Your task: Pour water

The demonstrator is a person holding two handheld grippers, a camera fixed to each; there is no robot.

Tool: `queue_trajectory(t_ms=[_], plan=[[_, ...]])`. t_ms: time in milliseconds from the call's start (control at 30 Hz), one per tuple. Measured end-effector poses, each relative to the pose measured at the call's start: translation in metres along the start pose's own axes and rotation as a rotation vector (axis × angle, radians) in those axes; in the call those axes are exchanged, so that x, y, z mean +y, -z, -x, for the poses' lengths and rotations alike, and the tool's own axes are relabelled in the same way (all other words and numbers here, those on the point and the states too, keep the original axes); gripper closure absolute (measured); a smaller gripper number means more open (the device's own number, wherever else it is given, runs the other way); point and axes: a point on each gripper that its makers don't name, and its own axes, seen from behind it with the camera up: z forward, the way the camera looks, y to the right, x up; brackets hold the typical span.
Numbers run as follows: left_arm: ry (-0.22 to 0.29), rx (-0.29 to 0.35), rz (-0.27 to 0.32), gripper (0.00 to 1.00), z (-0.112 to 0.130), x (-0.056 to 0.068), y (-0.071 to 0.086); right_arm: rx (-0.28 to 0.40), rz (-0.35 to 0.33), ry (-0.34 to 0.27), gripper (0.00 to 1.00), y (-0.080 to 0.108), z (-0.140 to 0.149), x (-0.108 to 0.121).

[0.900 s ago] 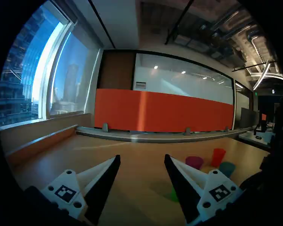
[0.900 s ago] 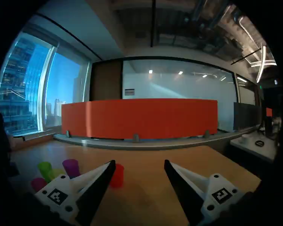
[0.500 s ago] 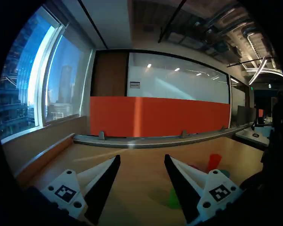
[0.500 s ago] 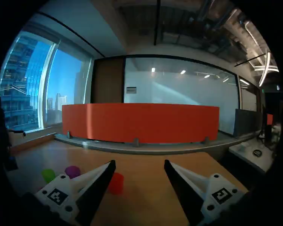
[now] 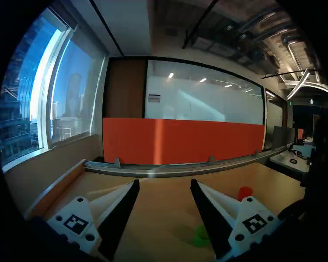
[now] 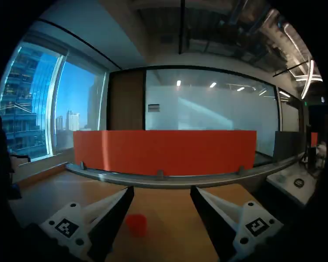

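Observation:
In the left gripper view my left gripper (image 5: 164,188) is open above the wooden table (image 5: 164,209), with nothing between its fingers. A green cup (image 5: 200,236) peeks out low beside its right finger, and a red cup (image 5: 244,192) shows just over that finger farther off. In the right gripper view my right gripper (image 6: 161,194) is open too and holds nothing. A red cup (image 6: 136,224) stands on the table (image 6: 164,236) low between its fingers, nearer the left one.
An orange partition (image 6: 164,152) on a grey rail (image 6: 164,180) runs along the table's far edge. Tall windows (image 5: 41,113) line the left side. A white desk (image 6: 295,181) with small items stands at the right.
Both grippers have tilted upward, so the cups slid lower in view. The purple, teal and extra green cups have dropped from sight. Both grippers stayed open.

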Motion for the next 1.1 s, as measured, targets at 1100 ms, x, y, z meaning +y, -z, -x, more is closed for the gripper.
queue_trajectory(t_ms=[1100], plan=[[0.006, -0.021, 0.421, 0.14, -0.022, 0.072, 0.002, -0.029, -0.548, 0.053, 0.00, 0.024, -0.012, -0.119]])
